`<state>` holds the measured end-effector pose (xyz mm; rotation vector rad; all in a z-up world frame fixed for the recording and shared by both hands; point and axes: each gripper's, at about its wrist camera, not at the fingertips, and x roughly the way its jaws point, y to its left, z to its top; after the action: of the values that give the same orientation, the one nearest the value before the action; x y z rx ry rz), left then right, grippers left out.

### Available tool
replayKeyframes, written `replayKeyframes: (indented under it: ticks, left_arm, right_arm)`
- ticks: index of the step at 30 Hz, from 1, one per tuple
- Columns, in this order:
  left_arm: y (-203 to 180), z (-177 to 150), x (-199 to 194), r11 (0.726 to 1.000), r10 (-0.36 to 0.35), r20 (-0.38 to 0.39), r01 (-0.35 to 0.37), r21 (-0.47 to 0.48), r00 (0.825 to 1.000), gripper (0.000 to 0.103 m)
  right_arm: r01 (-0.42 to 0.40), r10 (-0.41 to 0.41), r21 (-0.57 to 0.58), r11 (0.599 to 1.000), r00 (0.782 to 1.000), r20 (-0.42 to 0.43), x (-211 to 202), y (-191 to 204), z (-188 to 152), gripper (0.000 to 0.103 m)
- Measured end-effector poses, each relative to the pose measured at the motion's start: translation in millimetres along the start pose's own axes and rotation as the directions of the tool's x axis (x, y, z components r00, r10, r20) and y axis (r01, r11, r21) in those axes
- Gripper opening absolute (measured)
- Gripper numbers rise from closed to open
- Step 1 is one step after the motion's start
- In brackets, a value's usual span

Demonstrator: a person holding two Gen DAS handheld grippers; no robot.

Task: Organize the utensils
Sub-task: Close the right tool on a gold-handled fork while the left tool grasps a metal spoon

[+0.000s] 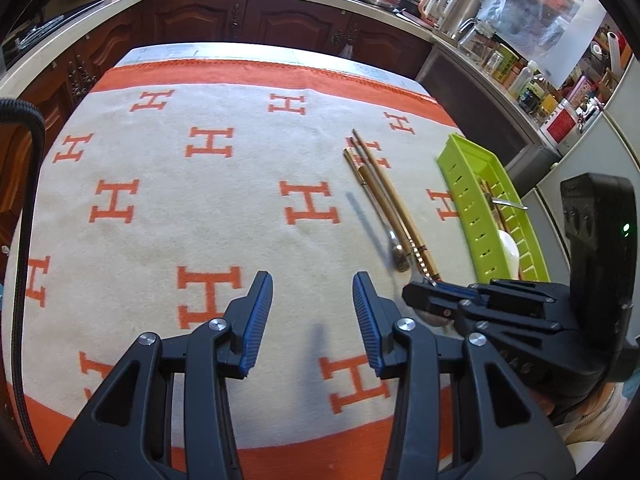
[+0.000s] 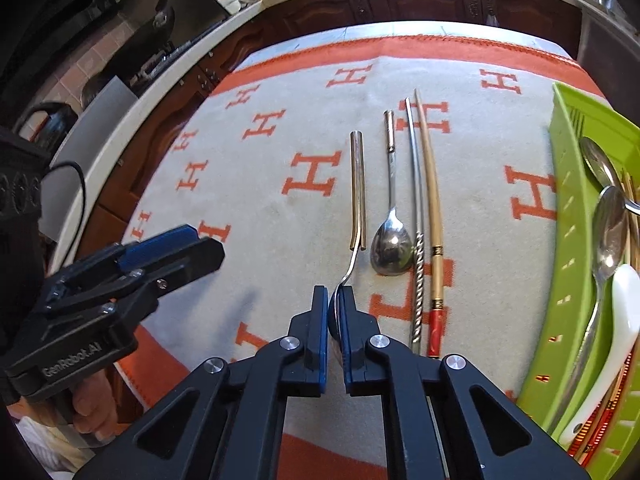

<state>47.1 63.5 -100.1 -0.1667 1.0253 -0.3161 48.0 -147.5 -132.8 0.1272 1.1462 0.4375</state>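
Note:
A spoon with a gold handle [image 2: 357, 184] lies on the H-patterned cloth [image 2: 280, 208]. My right gripper [image 2: 334, 294] is shut on its bowl, with the handle pointing away. To its right lie a small steel spoon [image 2: 392, 248], a twisted metal chopstick [image 2: 417, 272] and a wooden chopstick with a red end [image 2: 434, 216]. The green tray [image 2: 572, 240] at the right holds steel spoons and a white ceramic spoon [image 2: 618, 320]. My left gripper [image 1: 313, 280] hovers open over bare cloth, left of the right gripper [image 1: 416, 292].
The cloth covers a table whose far edge [image 1: 248, 50] faces dark wooden cabinets [image 1: 240, 16]. A crowded counter with a kettle and jars [image 1: 480, 28] runs along the right. The green tray [image 1: 460, 184] sits near the table's right edge. A person's hand [image 2: 94, 404] holds the left gripper.

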Motion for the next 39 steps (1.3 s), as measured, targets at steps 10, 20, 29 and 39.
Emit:
replayKeyframes:
  ticks: [10, 20, 29, 39]
  left_arm:
    - [-31, 18, 20, 0.993, -0.110, -0.020, 0.111, 0.030, 0.994, 0.038]
    - [-45, 36, 71, 0.977, -0.211, -0.101, 0.211, -0.019, 0.972, 0.035]
    - [-61, 30, 100, 0.989, -0.137, -0.149, 0.145, 0.039, 0.979, 0.024]
    - [-79, 33, 106, 0.987, -0.081, -0.192, 0.106, 0.122, 0.978, 0.016]
  right_arm:
    - [-0.040, 0.026, 0.104, 0.994, 0.991, 0.132, -65, -40, -1, 0.005]
    - [-0.065, 0.038, 0.150, 0.986, 0.984, 0.174, -92, -71, -11, 0.005]
    - [-0.087, 0.054, 0.163, 0.983, 0.978, 0.200, -96, -78, -13, 0.005]
    - [-0.100, 0.060, 0.197, 0.975, 0.978, 0.201, -90, -89, -19, 0.005]
